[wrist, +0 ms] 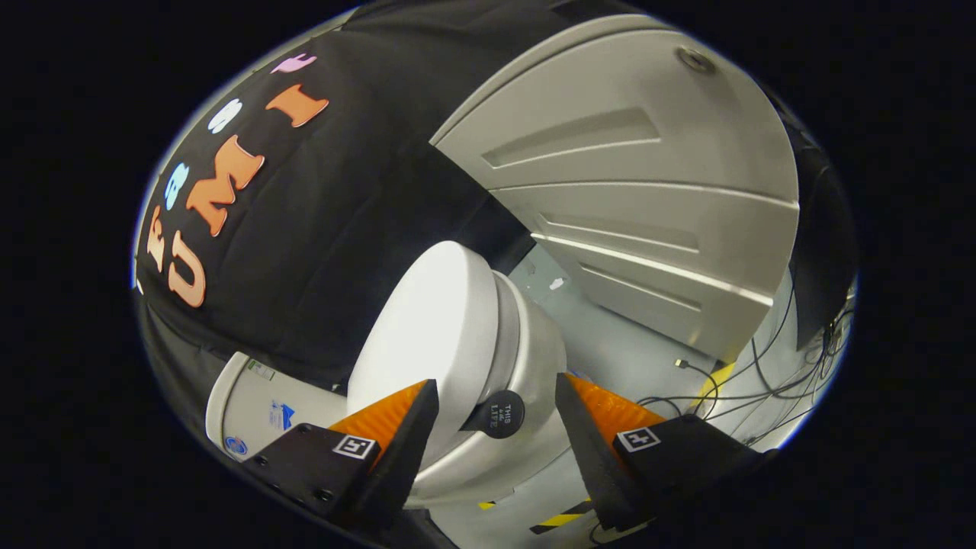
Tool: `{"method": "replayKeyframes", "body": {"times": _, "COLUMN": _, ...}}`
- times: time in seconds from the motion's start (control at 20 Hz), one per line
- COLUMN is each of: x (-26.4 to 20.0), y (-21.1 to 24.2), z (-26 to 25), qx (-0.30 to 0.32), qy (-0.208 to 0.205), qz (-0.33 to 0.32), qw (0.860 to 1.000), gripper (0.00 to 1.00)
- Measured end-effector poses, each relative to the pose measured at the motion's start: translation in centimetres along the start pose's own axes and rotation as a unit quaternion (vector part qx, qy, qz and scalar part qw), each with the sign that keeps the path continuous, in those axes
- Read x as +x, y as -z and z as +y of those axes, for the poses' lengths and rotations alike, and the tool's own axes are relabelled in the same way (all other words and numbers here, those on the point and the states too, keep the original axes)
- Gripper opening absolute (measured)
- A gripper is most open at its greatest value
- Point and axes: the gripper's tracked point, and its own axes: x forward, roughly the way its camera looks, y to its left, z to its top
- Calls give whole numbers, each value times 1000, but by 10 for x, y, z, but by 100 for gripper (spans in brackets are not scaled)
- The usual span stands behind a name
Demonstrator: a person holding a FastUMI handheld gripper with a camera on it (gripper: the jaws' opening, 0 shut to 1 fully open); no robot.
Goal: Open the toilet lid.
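White and closed, the toilet lid point(427, 328) lies just ahead of my left finger, its black round tab point(502, 414) sitting between the fingers of my wide-open, empty gripper point(496, 415), so I judge I must close on that tab to lift.

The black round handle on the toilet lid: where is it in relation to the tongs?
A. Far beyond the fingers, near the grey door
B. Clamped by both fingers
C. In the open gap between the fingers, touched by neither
C: the black round handle on the toilet lid lies between the spread fingers of the tongs, with clear space on both sides.
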Motion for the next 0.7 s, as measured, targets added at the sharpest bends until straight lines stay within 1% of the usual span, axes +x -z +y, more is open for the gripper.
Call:
{"method": "replayKeyframes", "body": {"times": 0.25, "x": 14, "y": 16, "z": -11, "qx": 60, "qy": -16, "qz": 23, "qw": 998, "gripper": 96}}
{"method": "replayKeyframes", "body": {"times": 0.4, "x": 21, "y": 25, "z": -13, "qx": 95, "qy": -31, "qz": 36, "qw": 994, "gripper": 85}}
{"method": "replayKeyframes", "body": {"times": 0.45, "x": 22, "y": 28, "z": -15, "qx": 105, "qy": -32, "qz": 41, "qw": 993, "gripper": 78}}
{"method": "replayKeyframes", "body": {"times": 0.55, "x": 25, "y": 31, "z": -11, "qx": 125, "qy": -48, "qz": 52, "qw": 990, "gripper": 73}}
{"method": "replayKeyframes", "body": {"times": 0.6, "x": 26, "y": 32, "z": -11, "qx": 133, "qy": -50, "qz": 53, "qw": 988, "gripper": 68}}
{"method": "replayKeyframes", "body": {"times": 0.65, "x": 29, "y": 31, "z": -10, "qx": 141, "qy": -55, "qz": 51, "qw": 987, "gripper": 56}}
{"method": "replayKeyframes", "body": {"times": 0.7, "x": 31, "y": 30, "z": -8, "qx": 146, "qy": -59, "qz": 52, "qw": 986, "gripper": 51}}
